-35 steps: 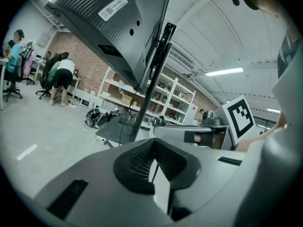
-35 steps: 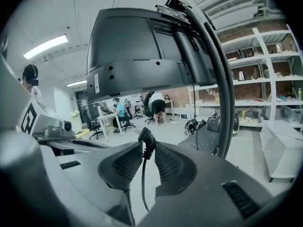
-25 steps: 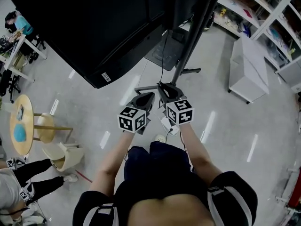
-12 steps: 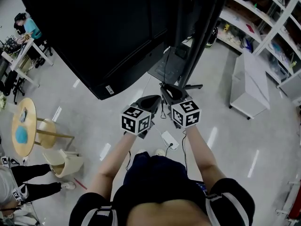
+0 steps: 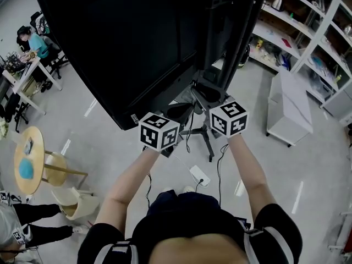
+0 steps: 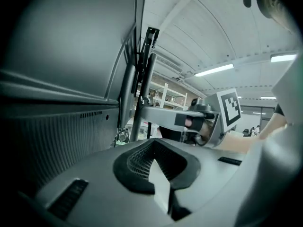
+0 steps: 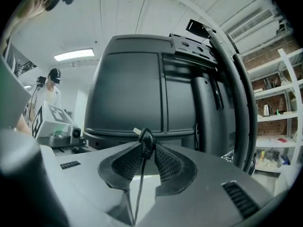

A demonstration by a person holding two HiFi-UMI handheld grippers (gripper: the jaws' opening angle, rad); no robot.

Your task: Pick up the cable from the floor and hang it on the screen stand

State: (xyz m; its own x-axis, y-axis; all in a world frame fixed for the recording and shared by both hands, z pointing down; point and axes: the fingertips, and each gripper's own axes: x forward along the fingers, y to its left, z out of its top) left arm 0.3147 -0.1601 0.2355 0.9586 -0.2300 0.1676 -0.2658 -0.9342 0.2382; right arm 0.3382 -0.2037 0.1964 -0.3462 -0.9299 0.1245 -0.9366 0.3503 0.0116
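Observation:
A thin black cable (image 7: 140,174) runs up between the pads of my right gripper (image 7: 144,138), which is shut on it just below its plug end. In the head view the cable (image 5: 188,131) hangs from the right gripper (image 5: 202,92) down toward a white power strip (image 5: 199,175) on the floor. The big black screen (image 5: 126,43) and its dark stand pole (image 5: 234,32) rise right in front of both grippers. My left gripper (image 5: 179,111) is held beside the right one. Its jaws (image 6: 152,143) meet at the tips, and no cable shows between them.
The stand's base legs (image 5: 206,136) spread on the floor under the grippers. A white cabinet (image 5: 289,100) and shelves (image 5: 308,32) are at the right. A round wooden table (image 5: 27,159), chairs (image 5: 71,188) and seated people are at the left.
Both grippers have risen together from low over the floor to the height of the screen's lower edge. The cable has come up with the right gripper.

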